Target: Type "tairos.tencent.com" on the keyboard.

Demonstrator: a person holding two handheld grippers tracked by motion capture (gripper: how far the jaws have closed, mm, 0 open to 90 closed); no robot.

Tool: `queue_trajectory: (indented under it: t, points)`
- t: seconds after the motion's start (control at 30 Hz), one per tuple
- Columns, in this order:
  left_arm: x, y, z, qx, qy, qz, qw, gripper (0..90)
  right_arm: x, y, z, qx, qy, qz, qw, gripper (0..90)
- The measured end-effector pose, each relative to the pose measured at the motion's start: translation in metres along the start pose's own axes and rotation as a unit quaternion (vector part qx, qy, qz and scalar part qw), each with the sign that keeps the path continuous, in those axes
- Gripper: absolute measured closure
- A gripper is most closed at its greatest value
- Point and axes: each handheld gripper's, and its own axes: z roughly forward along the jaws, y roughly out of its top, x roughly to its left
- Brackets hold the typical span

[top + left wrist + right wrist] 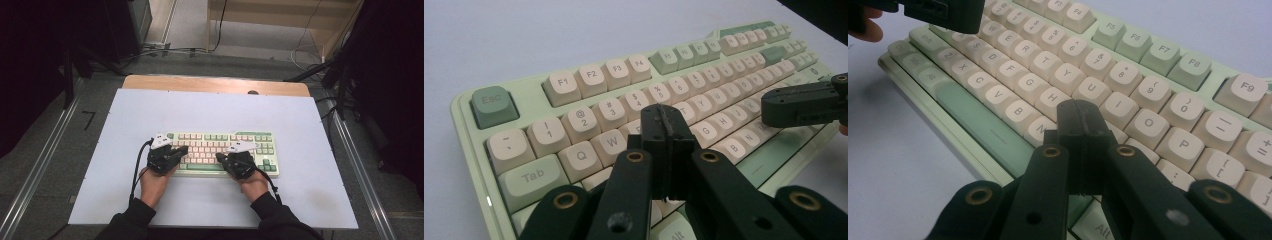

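Note:
A pale green keyboard [222, 152] with cream and green keys lies in the middle of the white table top. My left gripper [184, 149] hovers over its left half, jaws shut with nothing between them; in the left gripper view its tips [665, 119] sit above the keyboard [589, 100] near the E and R keys. My right gripper [219, 157] is over the lower middle of the keys, also shut and empty; its tips [1078, 114] hang above the keyboard [1128, 65] near the J and K keys. The other gripper [804, 104] shows at the right edge of the left gripper view.
The white board [150, 110] rests on a wooden table [210, 82], with bare surface all around the keyboard. Metal rails [45, 155] run along both sides. Cables and dark stands [345, 70] crowd the floor beyond the far edge.

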Motion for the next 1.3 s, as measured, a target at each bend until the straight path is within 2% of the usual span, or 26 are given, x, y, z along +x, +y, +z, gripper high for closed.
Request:
queue_trajectory:
  t: [0.47, 0.7, 0.97, 1.3]
  points:
    - [0.0, 0.0, 0.0, 0.0, 0.0, -0.001, 1.0, 90.0, 0.002, -0.003, 0.005, 0.012, 0.004, -0.004, 0.9999, 87.9]
    - [0.0, 0.0, 0.0, 0.0, 0.001, 0.0, 1.0, 90.0, 0.0, -0.003, 0.005, 0.01, 0.011, 0.003, 0.9999, 87.9]
    - [0.0, 0.001, -0.002, -0.006, 0.0, -0.002, 1.0, 90.0, -0.005, 0.0, -0.002, -0.007, 0.013, 0.016, 0.9998, 87.8]
    - [0.0, 0.003, -0.005, -0.012, -0.002, -0.004, 0.9999, 90.0, -0.008, 0.001, -0.007, -0.014, 0.01, 0.018, 0.9997, 87.7]
